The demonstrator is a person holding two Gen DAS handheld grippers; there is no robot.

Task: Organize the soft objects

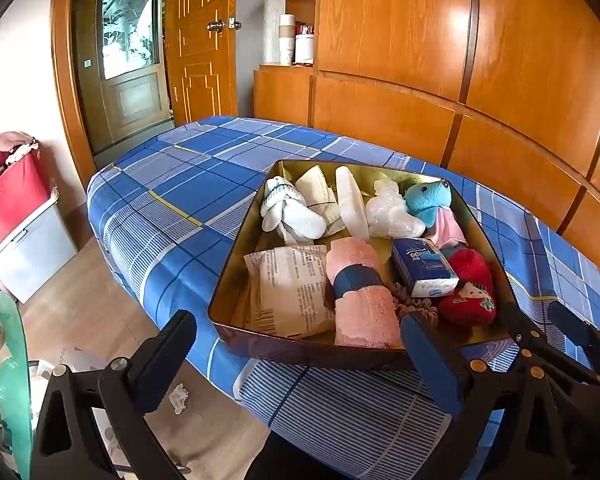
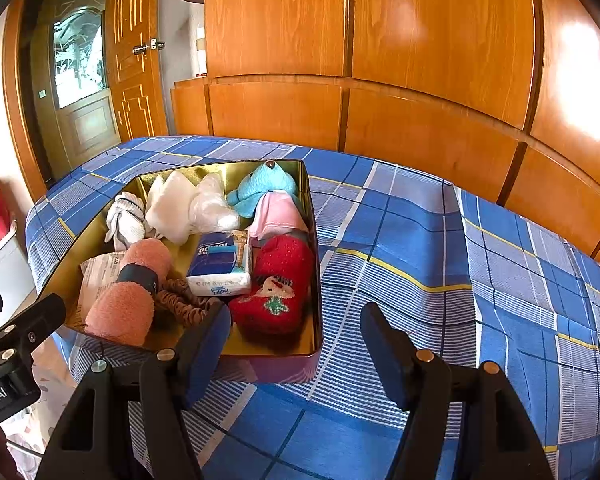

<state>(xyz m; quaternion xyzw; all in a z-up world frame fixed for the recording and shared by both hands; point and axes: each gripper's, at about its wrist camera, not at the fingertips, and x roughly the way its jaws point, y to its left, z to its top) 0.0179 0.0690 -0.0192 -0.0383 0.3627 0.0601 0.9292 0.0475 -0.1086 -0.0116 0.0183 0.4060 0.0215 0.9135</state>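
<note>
Left wrist view: a gold-lined tin tray [image 1: 236,276] is seen on a blue plaid bedspread [image 1: 172,184], packed with soft things, while the left gripper [image 1: 296,356] is held just short of the tray's near rim with its jaws spread wide and nothing between them. A rolled pink towel [image 1: 360,292], banded in dark blue, is laid with its long axis running from near to far, directly ahead of the gap between the fingers and closest to this hand. A printed paper packet [image 1: 288,288] is set to its left, a blue tissue pack [image 1: 424,268] and a red plush sock [image 1: 470,288] to its right; white socks [image 1: 288,212] and a blue soft toy [image 1: 426,198] are ranged along the far wall. Open bedspread is left free to the left of the tray, the bed edge and floor falling away near. Right wrist view: the right gripper [image 2: 296,356] is shown empty as well, its jaws standing apart astride the tray's near right corner [image 2: 318,344], the left finger over the tray, the right one over bare bedspread [image 2: 440,248]. The red plush sock [image 2: 276,288] is found just beyond the left finger, nearer this hand, with a brown scrunchie [image 2: 186,300] beside it. Wide clear cloth is offered to the right as far as the wooden wardrobe [image 2: 420,60].
</note>
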